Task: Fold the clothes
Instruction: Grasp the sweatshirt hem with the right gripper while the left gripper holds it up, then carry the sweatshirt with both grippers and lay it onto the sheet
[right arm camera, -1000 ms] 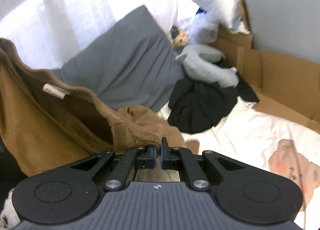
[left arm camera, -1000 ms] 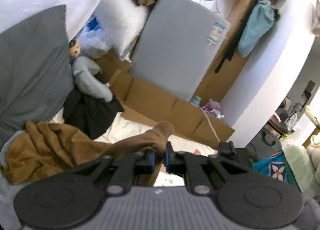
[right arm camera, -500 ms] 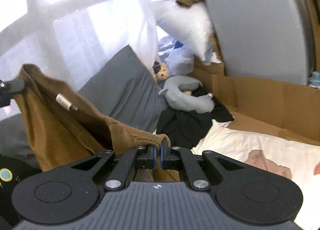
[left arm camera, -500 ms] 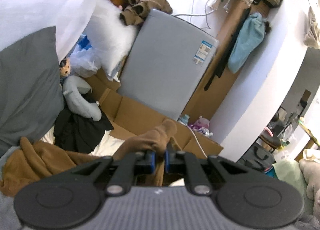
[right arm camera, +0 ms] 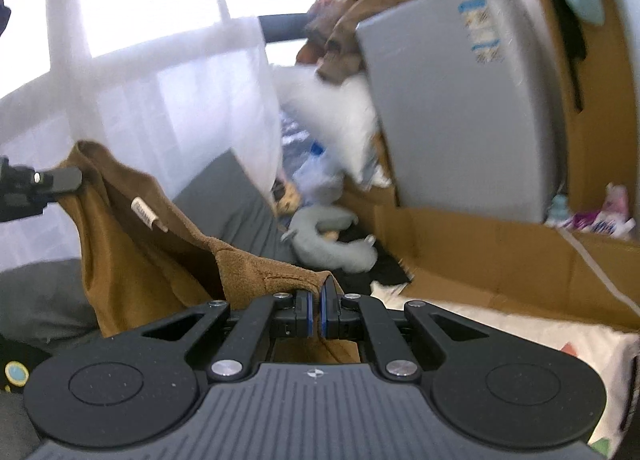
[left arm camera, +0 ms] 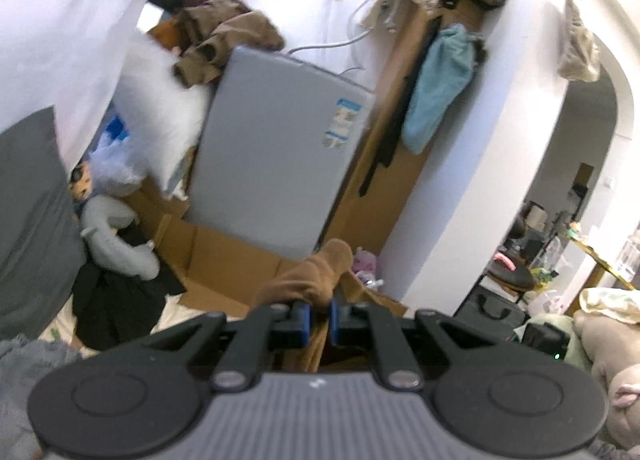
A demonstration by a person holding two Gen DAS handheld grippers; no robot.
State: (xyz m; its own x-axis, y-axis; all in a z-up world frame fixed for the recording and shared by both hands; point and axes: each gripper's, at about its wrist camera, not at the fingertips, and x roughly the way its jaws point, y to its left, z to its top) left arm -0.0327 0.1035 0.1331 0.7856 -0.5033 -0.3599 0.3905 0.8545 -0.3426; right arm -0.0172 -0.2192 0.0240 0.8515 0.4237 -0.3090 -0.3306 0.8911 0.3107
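Observation:
A brown garment (right arm camera: 136, 256) hangs in the air between my two grippers, with a small white label near its upper edge. My right gripper (right arm camera: 316, 310) is shut on one corner of it. My left gripper (left arm camera: 318, 314) is shut on another bunched part of the brown garment (left arm camera: 312, 278). In the right wrist view the left gripper's fingertip (right arm camera: 60, 179) shows at the far left, pinching the garment's other top corner. The cloth sags between the two holds and hangs above the bed.
A bed with a cream sheet (right arm camera: 500, 334) lies below. A grey pillow (left arm camera: 28, 215), a grey neck pillow (right arm camera: 332, 240) and black clothes (left arm camera: 116, 300) lie on it. Cardboard (right arm camera: 500, 248) and a grey appliance (left arm camera: 276, 147) stand behind. A white curtain (right arm camera: 160, 91) hangs at left.
Both grippers have risen with the brown garment, lifting it off the bed. The views have tilted upward toward the wall and window.

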